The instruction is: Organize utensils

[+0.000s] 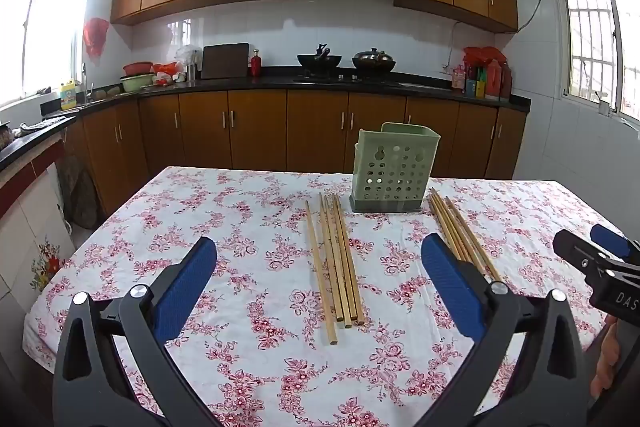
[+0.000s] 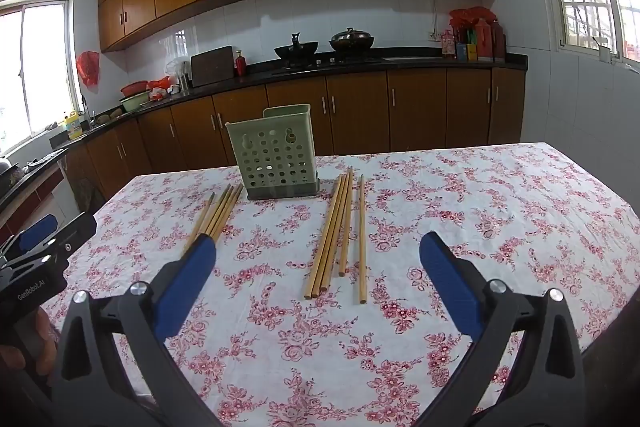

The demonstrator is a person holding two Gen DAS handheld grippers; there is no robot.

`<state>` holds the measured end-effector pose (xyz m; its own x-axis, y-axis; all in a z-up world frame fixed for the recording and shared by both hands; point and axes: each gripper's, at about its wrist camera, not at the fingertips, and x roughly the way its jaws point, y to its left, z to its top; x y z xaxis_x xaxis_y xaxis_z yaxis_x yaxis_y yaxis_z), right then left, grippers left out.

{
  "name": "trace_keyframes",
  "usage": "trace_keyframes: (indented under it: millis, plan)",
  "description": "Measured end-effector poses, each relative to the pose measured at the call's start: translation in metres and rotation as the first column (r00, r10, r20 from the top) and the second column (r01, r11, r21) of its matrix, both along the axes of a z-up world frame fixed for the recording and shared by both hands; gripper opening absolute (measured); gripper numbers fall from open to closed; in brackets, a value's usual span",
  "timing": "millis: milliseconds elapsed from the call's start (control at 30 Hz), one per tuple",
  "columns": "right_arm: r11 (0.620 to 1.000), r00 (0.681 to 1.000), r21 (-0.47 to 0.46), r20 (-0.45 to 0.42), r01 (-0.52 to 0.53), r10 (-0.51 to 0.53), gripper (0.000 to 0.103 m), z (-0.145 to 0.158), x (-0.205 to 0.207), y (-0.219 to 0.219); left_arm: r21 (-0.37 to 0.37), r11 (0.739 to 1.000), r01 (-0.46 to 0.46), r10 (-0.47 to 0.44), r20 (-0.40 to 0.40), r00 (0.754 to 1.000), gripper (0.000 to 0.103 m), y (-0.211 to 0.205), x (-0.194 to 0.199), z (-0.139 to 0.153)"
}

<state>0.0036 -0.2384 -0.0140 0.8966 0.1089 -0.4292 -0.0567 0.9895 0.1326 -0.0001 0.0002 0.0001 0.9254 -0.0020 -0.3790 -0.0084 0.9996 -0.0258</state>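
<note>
A green perforated utensil holder stands upright at the far middle of the flowered table; it also shows in the right wrist view. Several bamboo chopsticks lie in a bunch left of it, and a second bunch lies to its right. In the right wrist view the left bunch and the right bunch both show. My left gripper is open and empty above the left bunch. My right gripper is open and empty above the right bunch, and its side shows in the left wrist view.
The table has a white cloth with red flowers; its left edge and far edge drop to the kitchen floor. Brown cabinets and a black counter with pots run behind. The left gripper's side shows at the left of the right wrist view.
</note>
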Motion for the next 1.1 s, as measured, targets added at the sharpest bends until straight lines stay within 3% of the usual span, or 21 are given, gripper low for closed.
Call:
trace_keyframes:
  millis: [1100]
  plan:
    - [1.000, 1.000, -0.001, -0.003, 0.001, -0.001, 0.099, -0.0006, 0.0009, -0.0003, -0.004, 1.000, 0.002, -0.002, -0.005, 1.000, 0.101, 0.0002, 0.0003, -0.0001]
